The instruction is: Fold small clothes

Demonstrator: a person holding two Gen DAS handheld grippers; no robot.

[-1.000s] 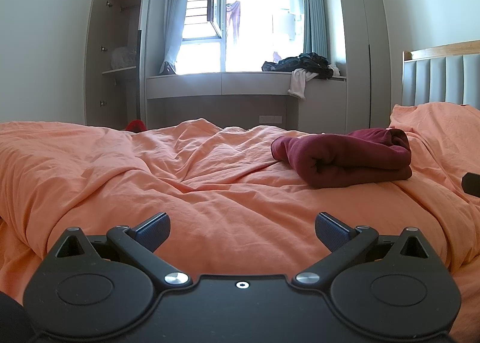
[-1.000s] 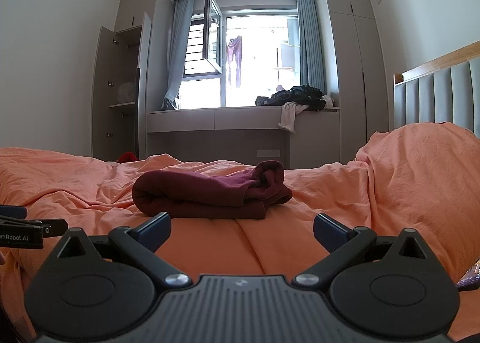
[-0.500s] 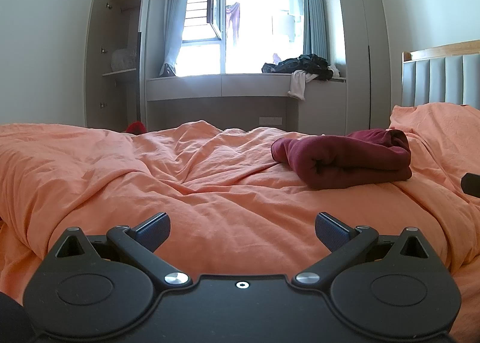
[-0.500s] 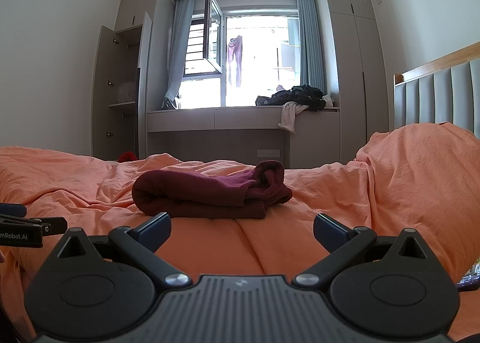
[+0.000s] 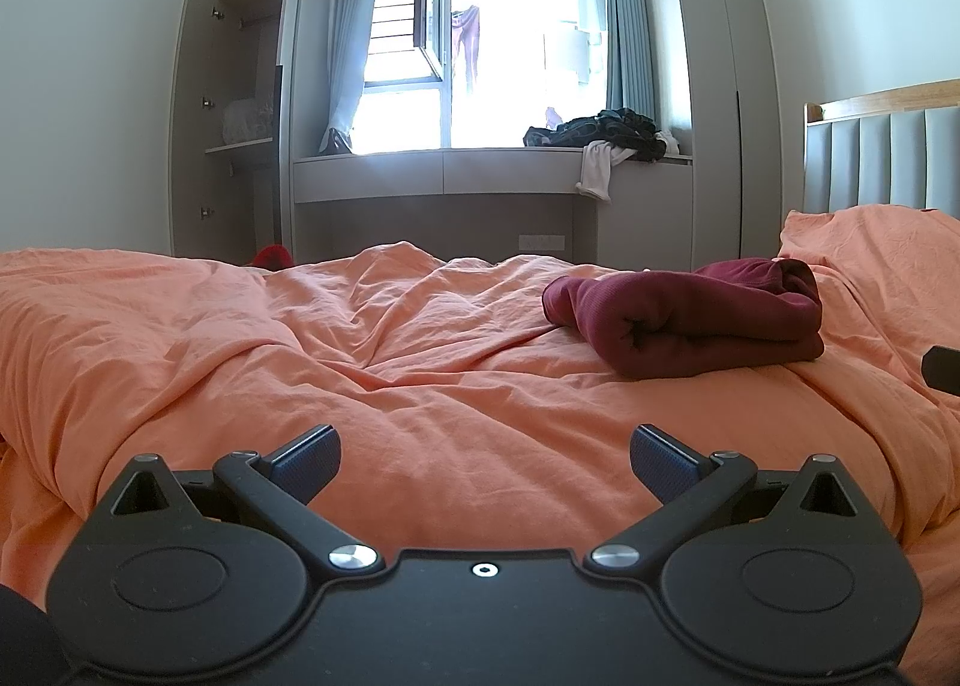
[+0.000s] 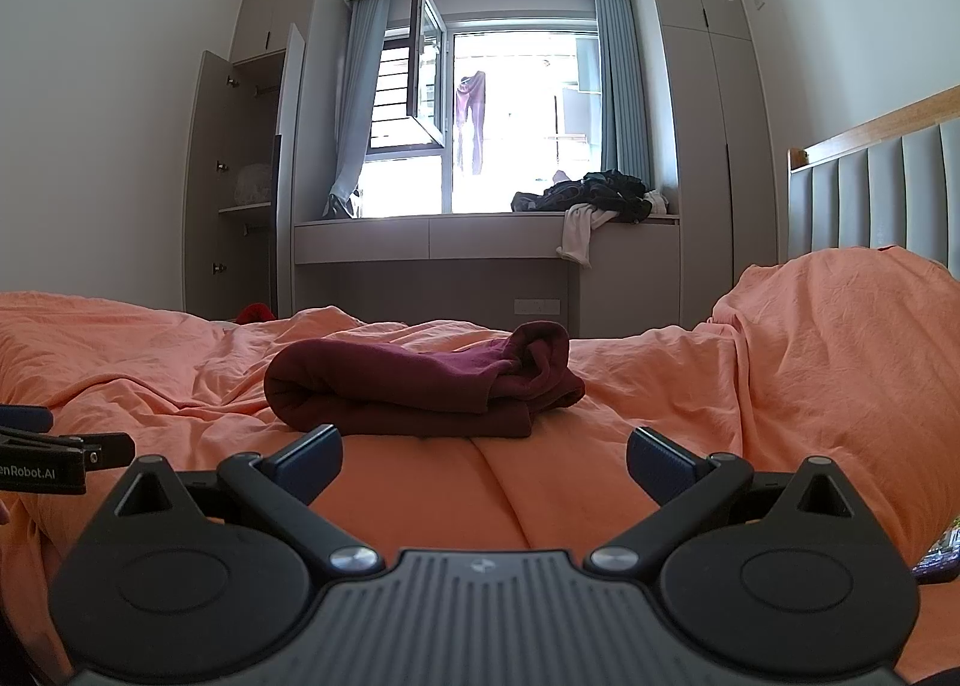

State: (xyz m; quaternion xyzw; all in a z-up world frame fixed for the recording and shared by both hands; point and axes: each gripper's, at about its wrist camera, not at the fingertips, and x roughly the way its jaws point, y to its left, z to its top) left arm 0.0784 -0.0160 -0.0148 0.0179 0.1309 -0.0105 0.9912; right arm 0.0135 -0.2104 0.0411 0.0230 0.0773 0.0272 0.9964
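On the orange bed (image 6: pixel 600 482), mid-frame: soft, light, floppy dark red garment (image 6: pixel 420 386), best pinched at a loose edge; left claw (image 5: pixel 483 461) and right claw (image 6: pixel 483 455) both spread wide, empty.

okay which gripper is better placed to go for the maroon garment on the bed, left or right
Right, probably. The maroon garment lies straight ahead of the open right gripper, close beyond its fingertips. From the left gripper, also open, it sits farther away and well off to the right.

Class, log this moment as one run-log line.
left gripper: open, empty | right gripper: open, empty | maroon garment: folded on orange duvet, untouched
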